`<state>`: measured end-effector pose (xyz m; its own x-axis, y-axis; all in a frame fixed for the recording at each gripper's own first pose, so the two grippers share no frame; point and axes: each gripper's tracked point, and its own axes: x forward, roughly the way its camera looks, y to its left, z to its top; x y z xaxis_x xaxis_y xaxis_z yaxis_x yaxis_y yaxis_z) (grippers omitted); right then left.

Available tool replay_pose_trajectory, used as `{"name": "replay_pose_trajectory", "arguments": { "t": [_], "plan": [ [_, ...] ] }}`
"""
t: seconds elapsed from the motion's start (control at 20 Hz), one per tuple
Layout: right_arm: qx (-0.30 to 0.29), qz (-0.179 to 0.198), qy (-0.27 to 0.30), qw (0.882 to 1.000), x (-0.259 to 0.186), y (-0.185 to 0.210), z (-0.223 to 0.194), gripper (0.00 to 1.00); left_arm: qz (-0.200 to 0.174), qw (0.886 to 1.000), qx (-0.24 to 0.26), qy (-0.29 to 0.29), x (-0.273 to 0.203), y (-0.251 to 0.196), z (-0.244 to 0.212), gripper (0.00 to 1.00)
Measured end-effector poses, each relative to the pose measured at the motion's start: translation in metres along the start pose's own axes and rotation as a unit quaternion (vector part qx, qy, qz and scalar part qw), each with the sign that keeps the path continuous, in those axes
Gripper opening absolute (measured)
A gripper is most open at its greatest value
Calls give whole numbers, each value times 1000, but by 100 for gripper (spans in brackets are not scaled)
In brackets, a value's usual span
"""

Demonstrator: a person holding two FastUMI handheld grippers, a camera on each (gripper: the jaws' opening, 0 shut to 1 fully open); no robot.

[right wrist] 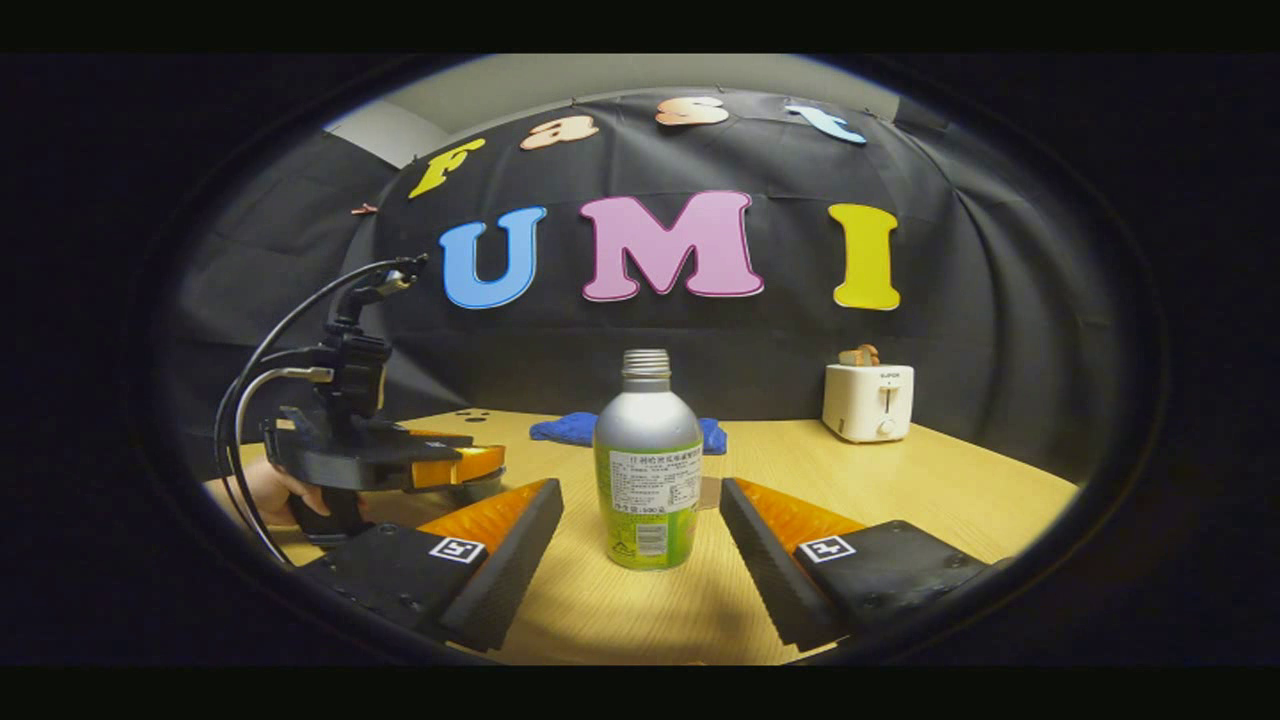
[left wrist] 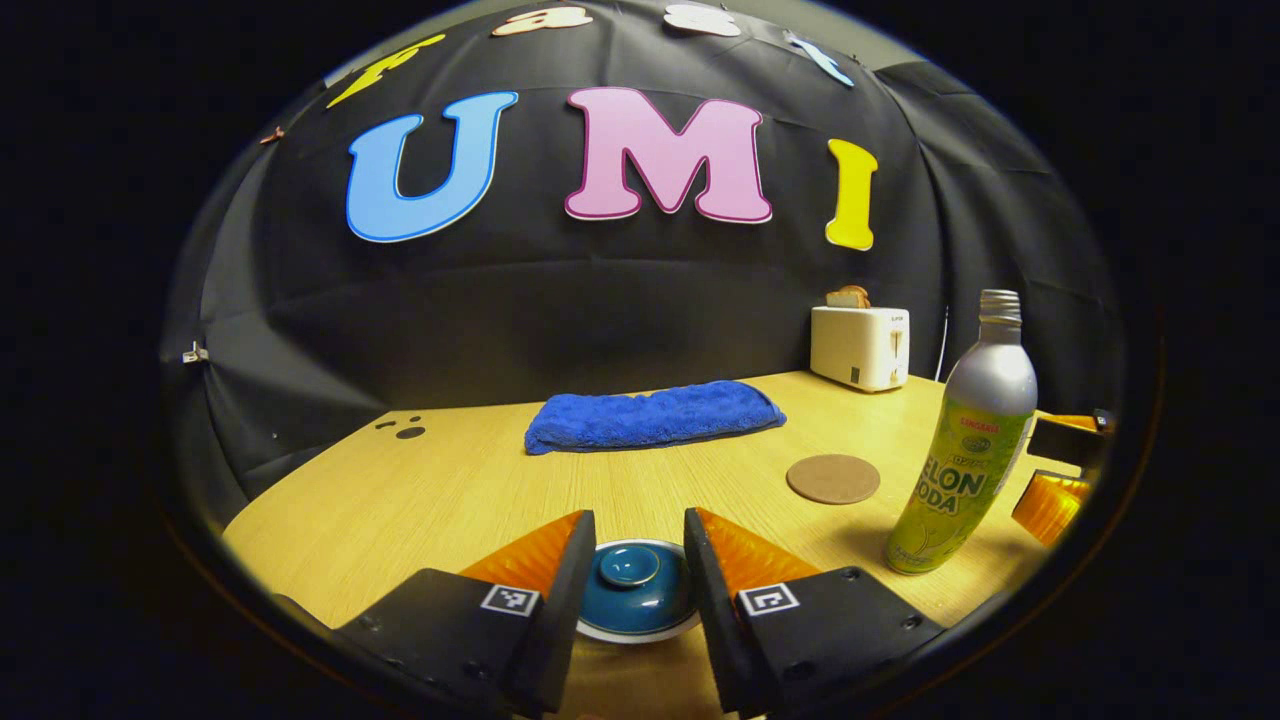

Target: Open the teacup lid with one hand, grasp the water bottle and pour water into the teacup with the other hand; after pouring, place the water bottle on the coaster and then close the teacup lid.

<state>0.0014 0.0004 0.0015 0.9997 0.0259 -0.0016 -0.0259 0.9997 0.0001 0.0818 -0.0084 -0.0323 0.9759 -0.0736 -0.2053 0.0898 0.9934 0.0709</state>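
A dark blue teacup lid point(left wrist: 637, 590) with a round knob sits on its white-rimmed cup, right between the fingers of my left gripper point(left wrist: 637, 528). The jaws stand open on either side of the lid, wider than the knob. A silver and green water bottle point(left wrist: 965, 450) stands upright and uncapped at the right. In the right gripper view the bottle point(right wrist: 648, 470) stands just ahead, between the fingers of my open right gripper point(right wrist: 640, 505), with gaps on both sides. A round brown coaster point(left wrist: 833, 478) lies flat behind the bottle.
A folded blue towel point(left wrist: 655, 415) lies at the back of the wooden table point(left wrist: 450, 490). A white toaster point(left wrist: 860, 345) with bread stands in the back right corner. In the right gripper view, a hand point(right wrist: 270, 490) holds the left gripper point(right wrist: 440, 470) at the left.
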Motion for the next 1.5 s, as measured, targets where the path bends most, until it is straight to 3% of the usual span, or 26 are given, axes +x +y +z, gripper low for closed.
{"name": "replay_pose_trajectory", "arguments": {
  "t": [0.2,0.3,0.45,0.95,1.1,1.5],
  "plan": [
    [0,1,0,1000,0,0,0,96,8,1000,8,7,2,-2,-1,47],
    [0,1,0,1000,0,0,0,96,10,1000,5,3,2,0,-1,47],
    [0,1,0,1000,0,0,0,98,16,1000,2,0,3,4,-1,36],
    [1,10,1,1000,1,1,0,98,25,998,-36,-52,-13,14,10,30],
    [-1,-7,-2,1000,4,-5,0,98,20,998,-42,-50,-24,16,7,29],
    [-2,-7,12,1000,24,0,-2,98,59,996,-36,-59,-59,61,-2,29]
  ]
}}
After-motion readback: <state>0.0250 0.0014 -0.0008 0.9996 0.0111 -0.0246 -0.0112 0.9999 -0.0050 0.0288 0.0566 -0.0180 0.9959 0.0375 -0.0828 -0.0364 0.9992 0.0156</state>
